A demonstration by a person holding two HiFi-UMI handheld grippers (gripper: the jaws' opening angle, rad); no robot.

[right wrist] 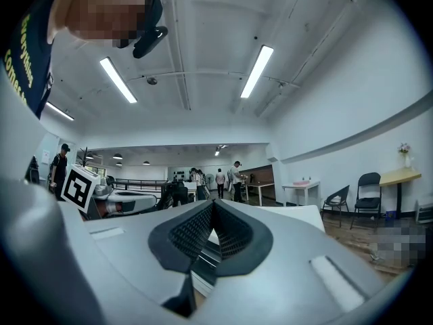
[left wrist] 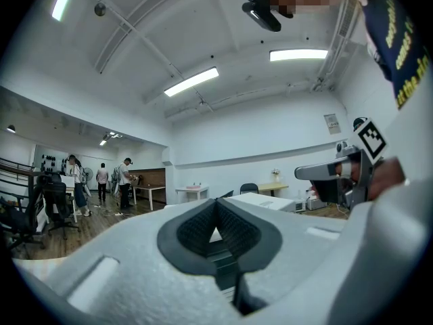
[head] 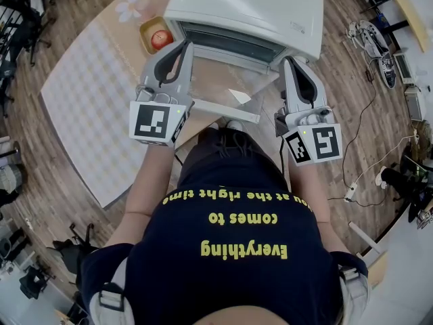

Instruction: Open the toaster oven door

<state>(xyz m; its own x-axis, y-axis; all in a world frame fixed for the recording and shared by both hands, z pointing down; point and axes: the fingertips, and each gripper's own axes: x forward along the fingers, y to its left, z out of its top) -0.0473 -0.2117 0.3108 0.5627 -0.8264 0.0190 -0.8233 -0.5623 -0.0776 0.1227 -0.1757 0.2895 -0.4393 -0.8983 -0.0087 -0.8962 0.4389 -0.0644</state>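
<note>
The person's dark shirt [head: 237, 263] with yellow letters is nearest, seen from above. Just past it are the 2 claws, both gray, smooth and hard, each with a cube of black and white squares at the back.

The left claw [head: 185, 46] points level at the oven. Its 2 jaws are pressed together at the tip, with nothing between them. Its dark pads [left wrist: 194, 229] have a bumpy grid on them. The right claw [head: 289, 61] points the same way. Its jaws are together too, with nothing in them, and its pads [right wrist: 190, 232] have the same bumpy grid.

Between the 2 claws lies the oven door [head: 216, 90]. It is open and folded down flat toward the person. It is see-through glass, with a long white handle [head: 233, 114] along its near edge. The left claw is over the door's left edge, and the right claw is just beside its right edge.

Behind the door is the toaster oven [head: 250, 5], a smooth white box with round corners. Its mouth [head: 226, 40] is dark.

Just left of the oven sits a small yellow dish [head: 147, 29] with 1 round red fruit [head: 161, 39] in it. A wide checked cloth [head: 88, 93] spreads out to the left. To the right, the wood floor [head: 352, 100] has shoes [head: 375, 42] and thin cables [head: 379, 161] on it.
</note>
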